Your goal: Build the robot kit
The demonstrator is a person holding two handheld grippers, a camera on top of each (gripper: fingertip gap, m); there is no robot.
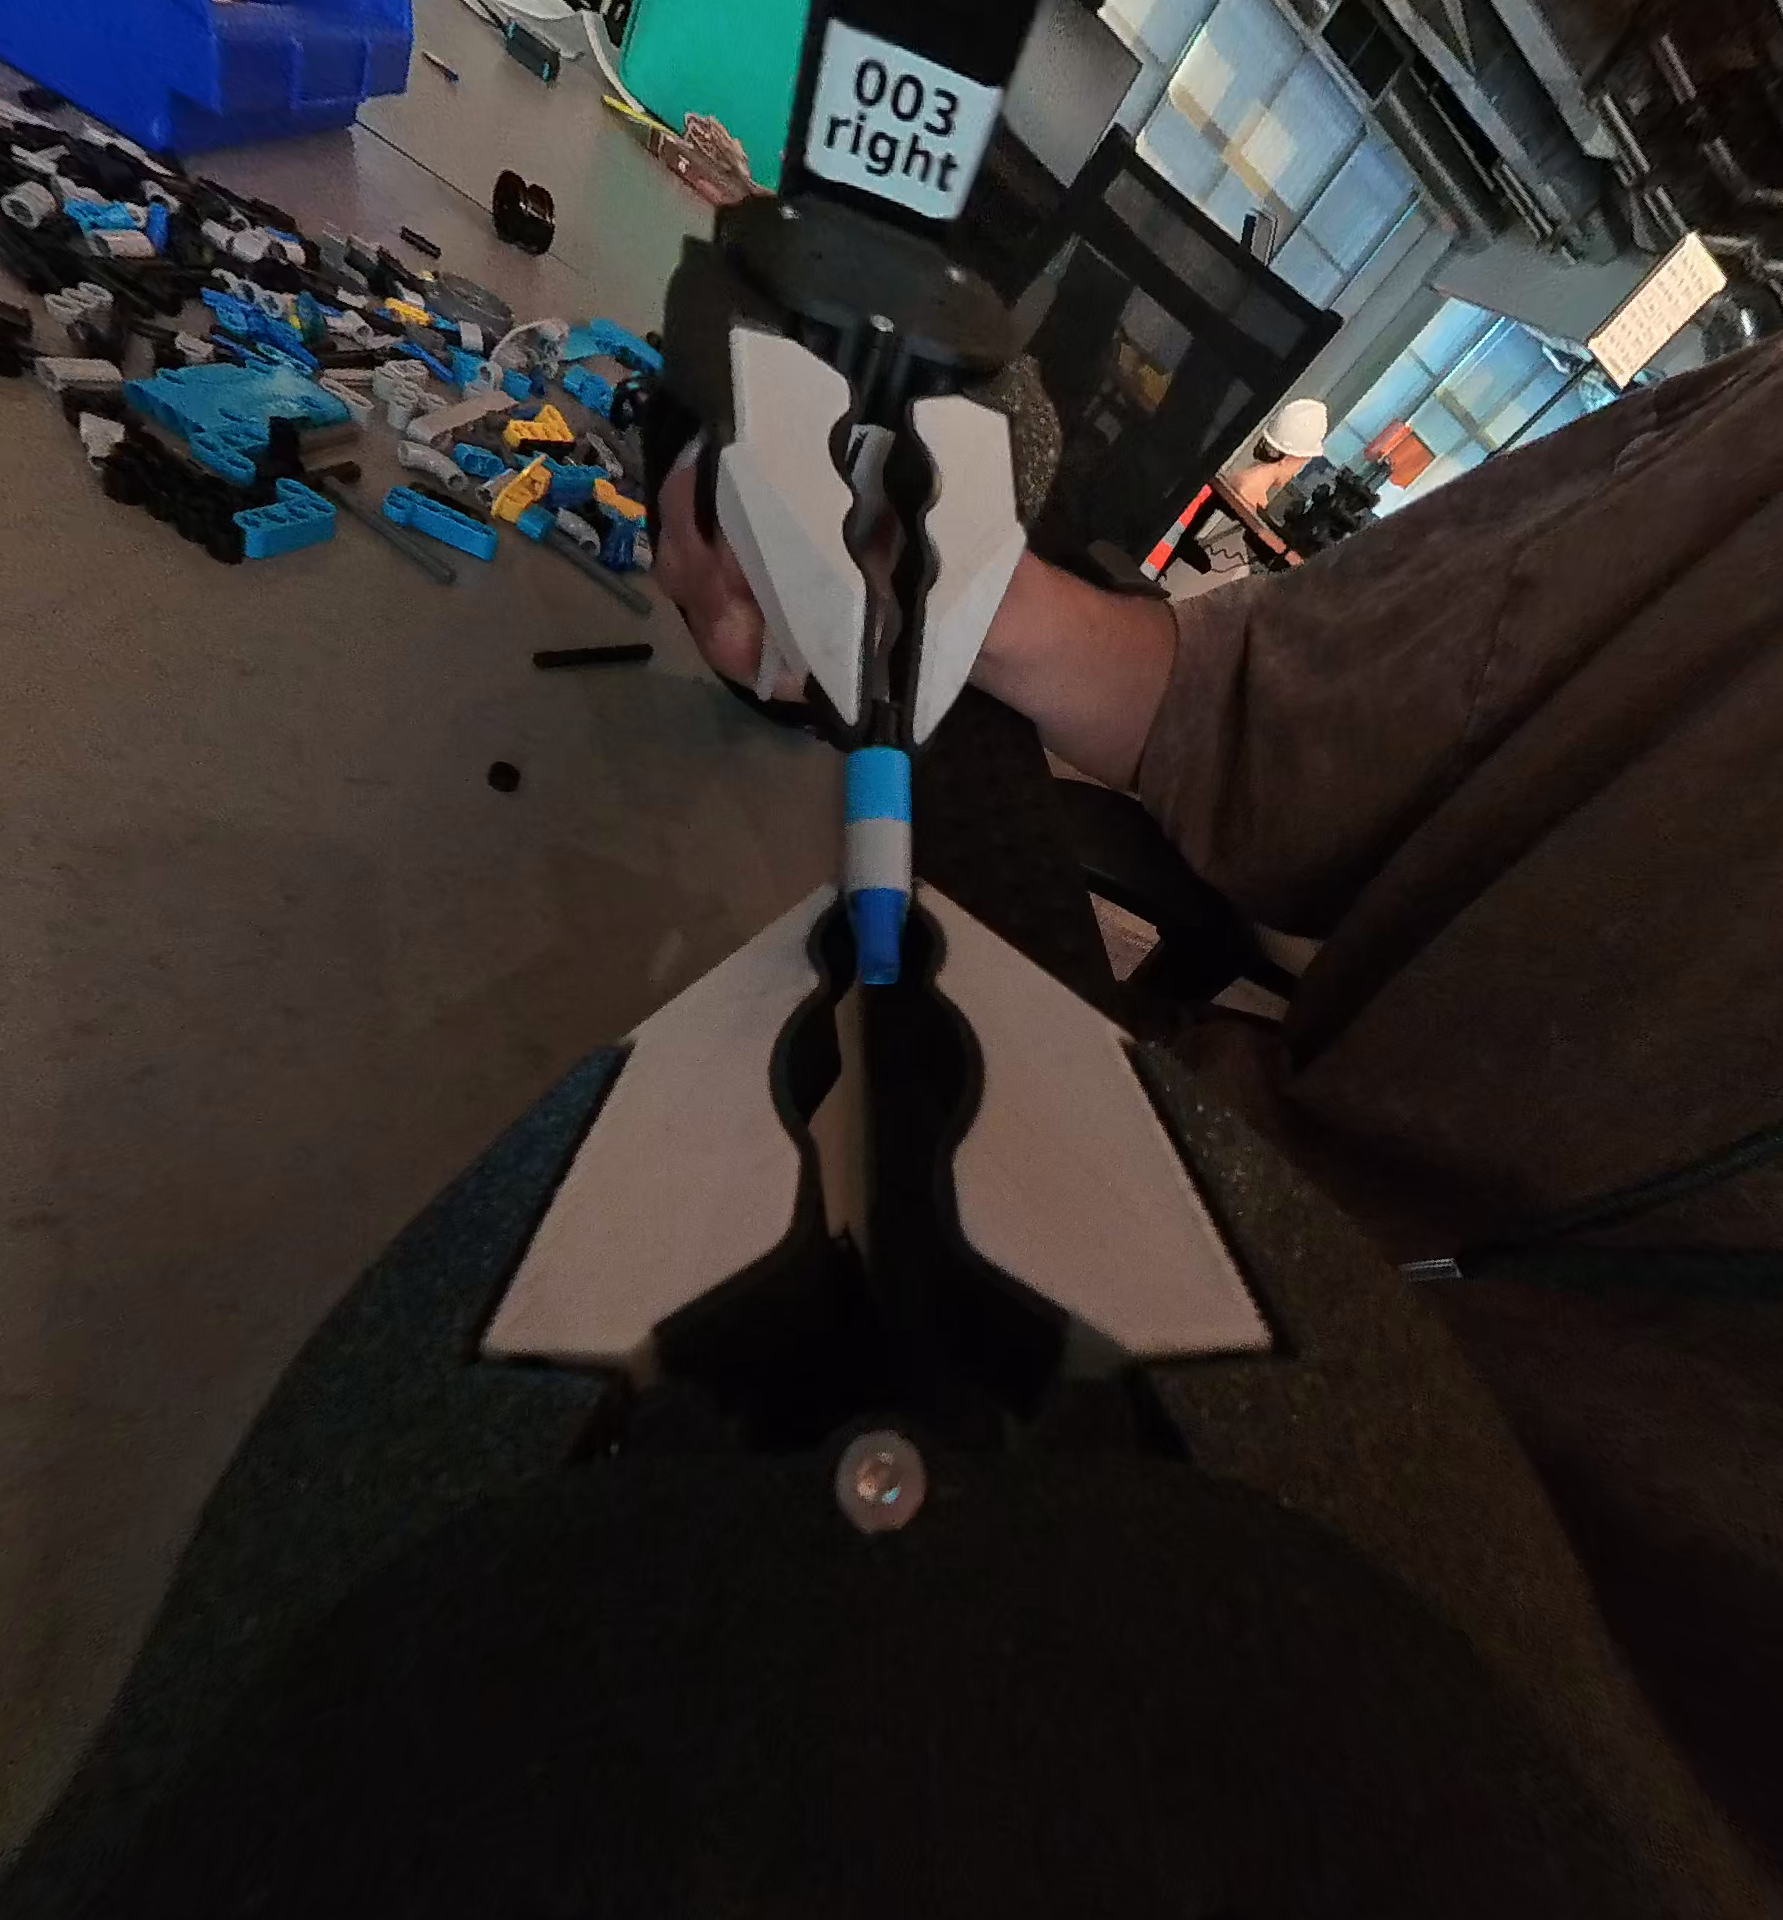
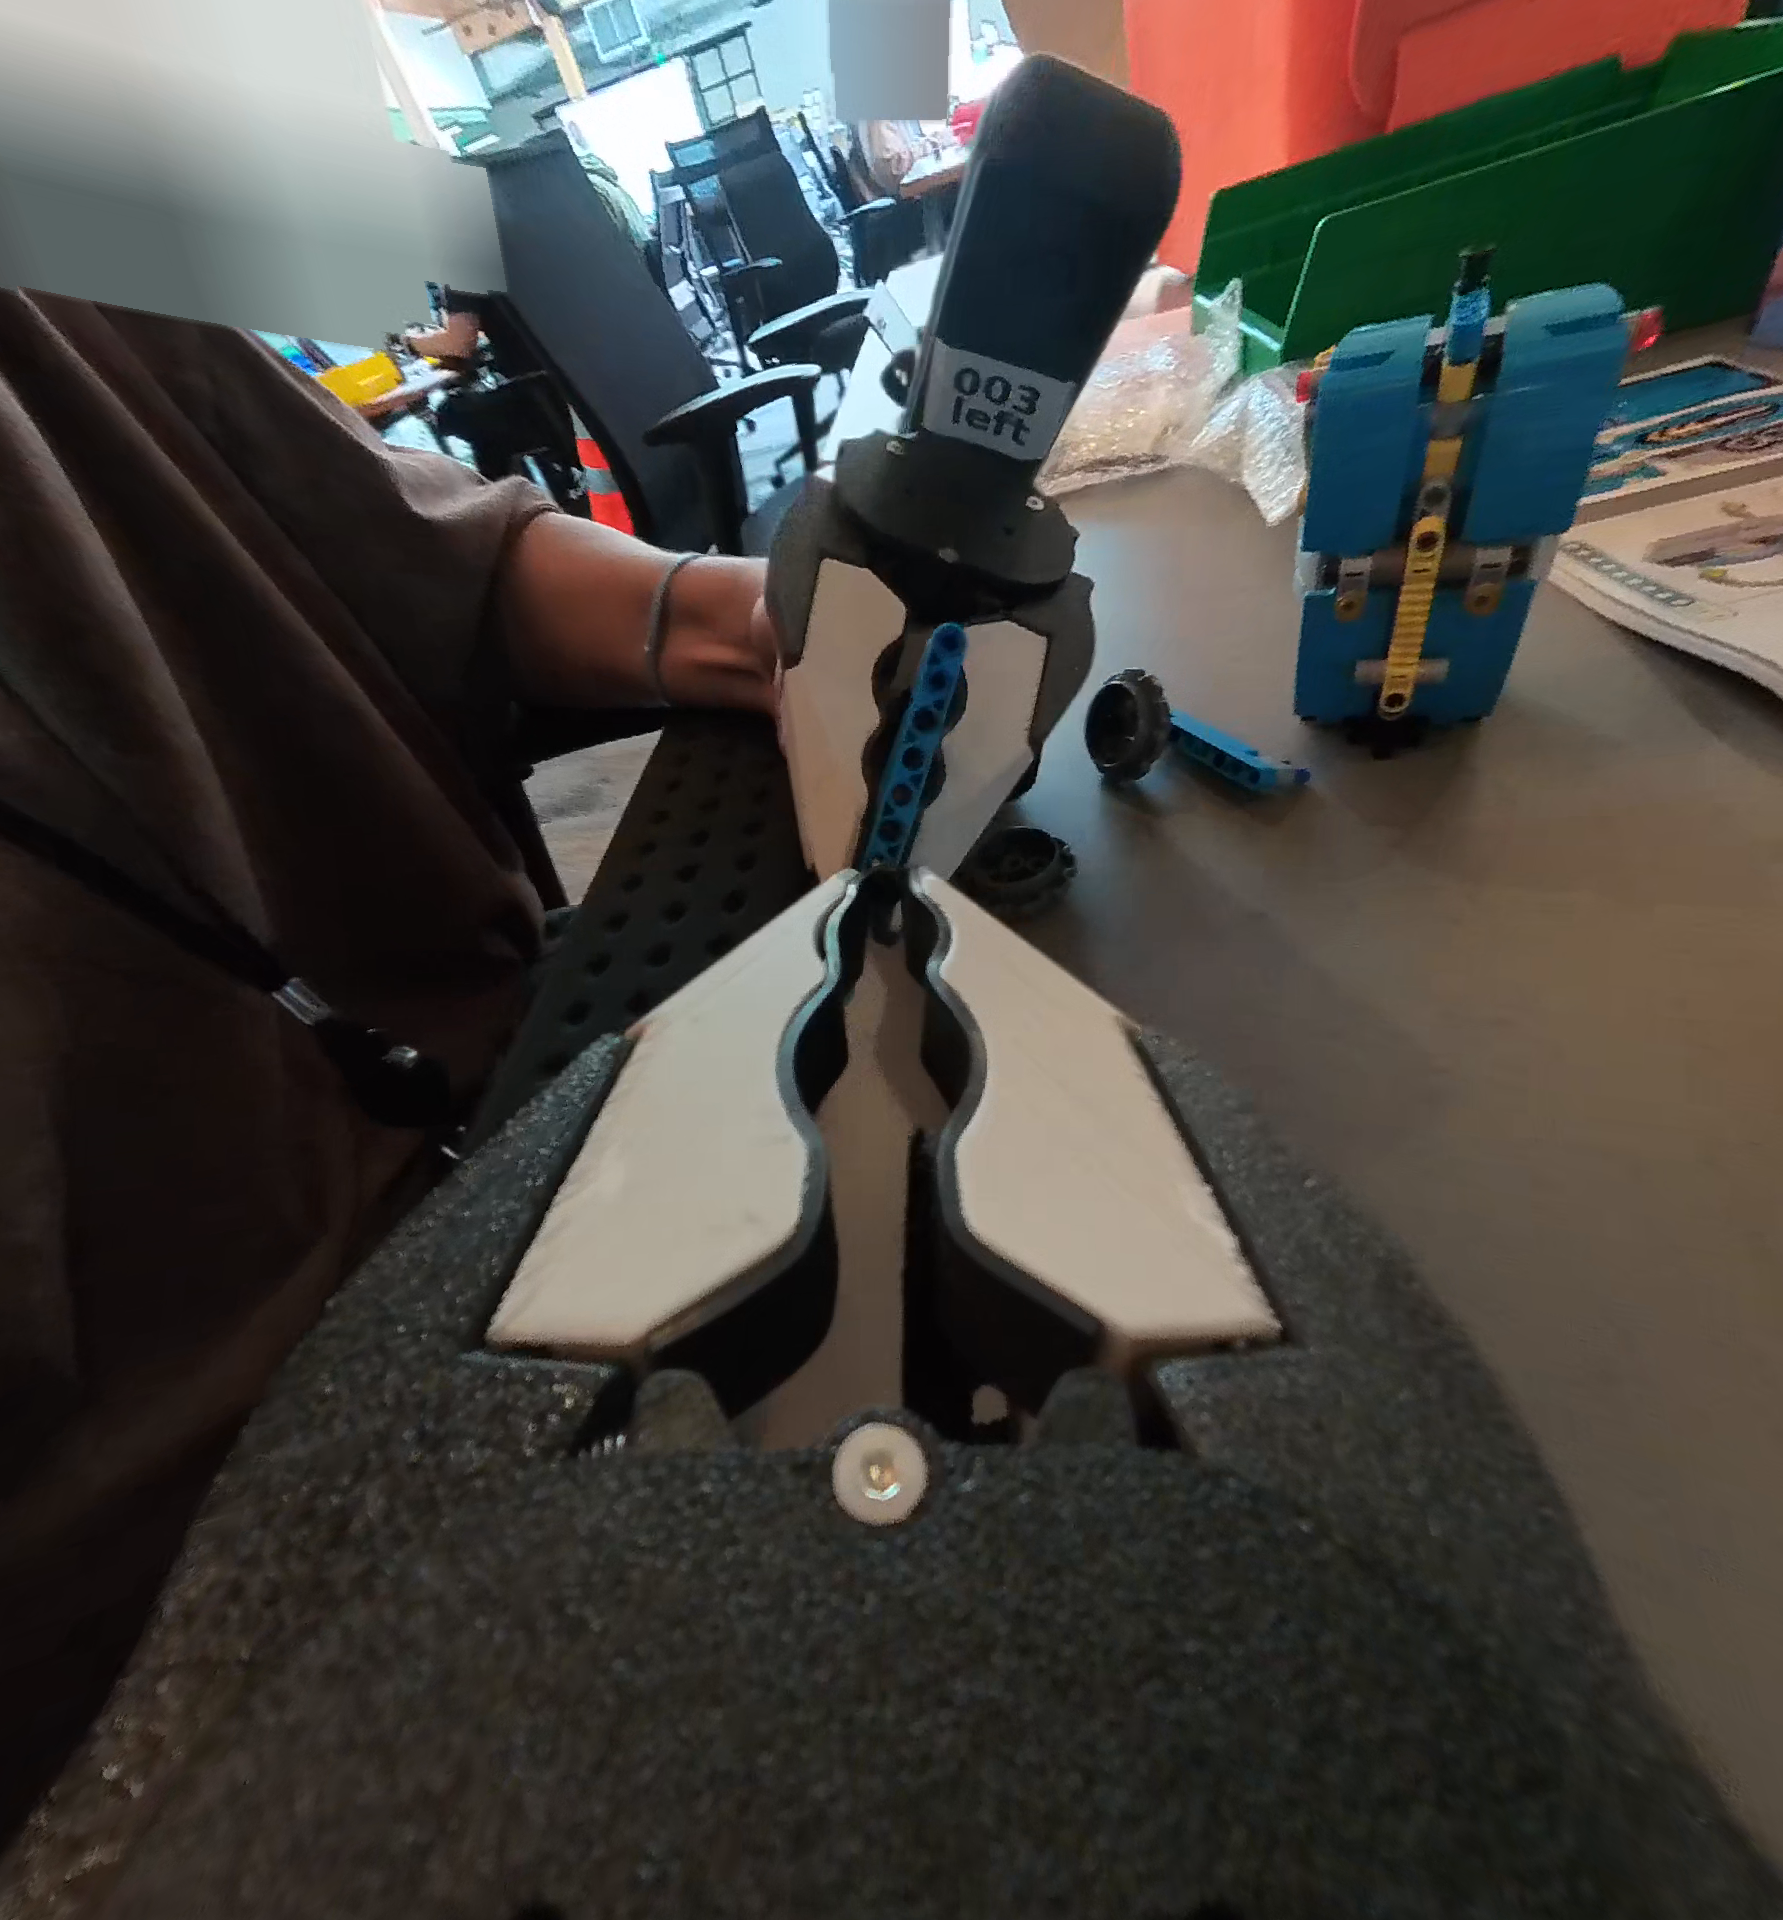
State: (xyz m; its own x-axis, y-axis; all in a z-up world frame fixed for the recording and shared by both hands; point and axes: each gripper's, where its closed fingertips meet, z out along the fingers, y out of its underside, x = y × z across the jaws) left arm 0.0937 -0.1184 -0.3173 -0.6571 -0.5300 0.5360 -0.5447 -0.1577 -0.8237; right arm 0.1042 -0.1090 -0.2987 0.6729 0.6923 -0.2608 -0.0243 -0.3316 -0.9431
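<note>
Left wrist view: the left gripper [image 1: 879, 925] is seen pinched on a blue beam [image 1: 879, 940], its end sleeved blue and grey [image 1: 876, 821]; the far end of that sleeved stack is met by the right gripper [image 1: 882, 717], whose fingers are pressed together on a thin dark pin, hard to make out. Both are held tip to tip above the table edge, close to a brown-sleeved person [image 1: 1489, 727]. A blue bin [image 1: 191, 62] is noted at the far left; its contents are not visible. A loose heap of blue, black, grey and yellow building pieces [image 1: 295, 416] is spread on the grey table [image 1: 191, 935], with a black wheel [image 1: 523, 211] behind and a black axle [image 1: 592, 656] lying apart nearer the grippers. Bare tabletop is seen between heap and grippers. In the right wrist view, the beam [image 2: 908, 748] is shown running up between the left gripper's [image 2: 892, 862] fingers. Green trays [image 2: 1489, 187] stand behind a blue built model [image 2: 1427, 520]; a wheel [image 2: 1126, 722], a blue beam piece [image 2: 1240, 756] and an open booklet [image 2: 1718, 582] lie nearby. Open table is left on the right.
</note>
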